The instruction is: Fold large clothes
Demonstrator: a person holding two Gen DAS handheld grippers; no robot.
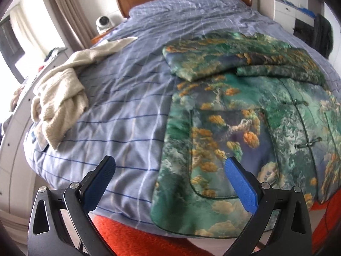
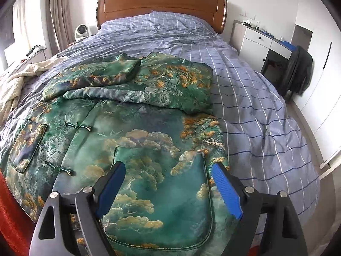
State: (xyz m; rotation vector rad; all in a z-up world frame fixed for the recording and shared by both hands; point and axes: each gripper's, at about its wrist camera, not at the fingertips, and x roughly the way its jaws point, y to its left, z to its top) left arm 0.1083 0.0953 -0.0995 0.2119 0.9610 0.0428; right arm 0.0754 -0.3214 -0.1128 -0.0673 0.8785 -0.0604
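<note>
Both hand-held grippers — left (image 1: 169,166) and right (image 2: 168,171) — hang spread wide, gripping nothing, over the bed's (image 2: 255,98) near edge. The jacket (image 2: 136,132) lies flat there, sleeves folded across its chest — a cream blanket (image 1: 61,98) sits crumpled beyond, leftward.

A green jacket (image 2: 132,140) with orange cloud print lies flat on the bed, sleeves folded across its chest.

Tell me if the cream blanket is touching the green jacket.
Apart. The left wrist view shows a wide stretch of blue checked duvet between the cream blanket and the green jacket.
</note>
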